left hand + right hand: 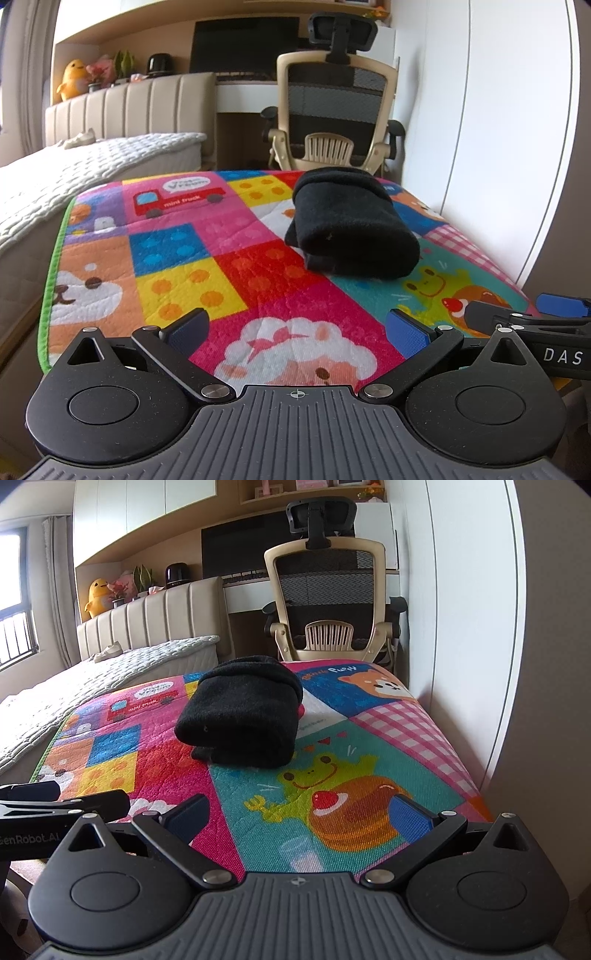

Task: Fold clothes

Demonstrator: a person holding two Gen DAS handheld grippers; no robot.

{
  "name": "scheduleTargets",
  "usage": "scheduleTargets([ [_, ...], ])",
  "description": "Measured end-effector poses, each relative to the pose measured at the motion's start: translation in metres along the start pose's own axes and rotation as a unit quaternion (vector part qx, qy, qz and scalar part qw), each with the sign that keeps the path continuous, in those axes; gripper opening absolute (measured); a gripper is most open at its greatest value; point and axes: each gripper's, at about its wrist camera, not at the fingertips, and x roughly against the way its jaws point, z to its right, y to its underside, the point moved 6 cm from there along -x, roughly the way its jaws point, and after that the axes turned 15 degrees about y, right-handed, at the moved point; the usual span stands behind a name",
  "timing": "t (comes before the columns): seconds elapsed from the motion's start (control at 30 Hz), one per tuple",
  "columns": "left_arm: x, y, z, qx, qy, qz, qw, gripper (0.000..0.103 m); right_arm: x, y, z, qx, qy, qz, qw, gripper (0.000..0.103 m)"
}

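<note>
A folded black garment (351,229) lies right of centre in the left wrist view, resting on a colourful play mat (229,266). At the bottom of that frame the left gripper (297,328) is spread wide with nothing between its blue pads. The right gripper (301,812) is likewise spread and empty low in its own view, with the garment left of centre and an office chair (328,602) in the upper middle.

Home bedroom: bed (147,657), desk chair (328,602).

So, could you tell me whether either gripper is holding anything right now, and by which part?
Nothing is held: the left gripper and right gripper are open, apart from the folded black garment.
</note>
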Motion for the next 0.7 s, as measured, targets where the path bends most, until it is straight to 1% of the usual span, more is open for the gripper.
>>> scheduleTargets([
  [0.4,-0.0021,0.0003,-0.0015,0.005,0.003,-0.005,1.0,0.103,0.0,-0.0009,-0.0001,-0.001,-0.004,0.0,1.0,0.103],
  [0.53,-0.0002,-0.0021,-0.0027,0.009,0.015,0.012,0.9998,0.103,-0.0021,-0.0018,0.0011,-0.004,-0.01,0.002,1.0,0.103],
  [0.63,-0.0006,-0.0045,-0.0033,0.001,0.009,0.021,0.9997,0.103,-0.0049,-0.0042,0.0044,-0.009,-0.007,0.006,1.0,0.103],
  [0.7,-0.0028,-0.0045,-0.0034,-0.001,0.006,0.019,0.9998,0.103,-0.0084,-0.0047,0.0057,-0.011,-0.008,0.003,1.0,0.103],
])
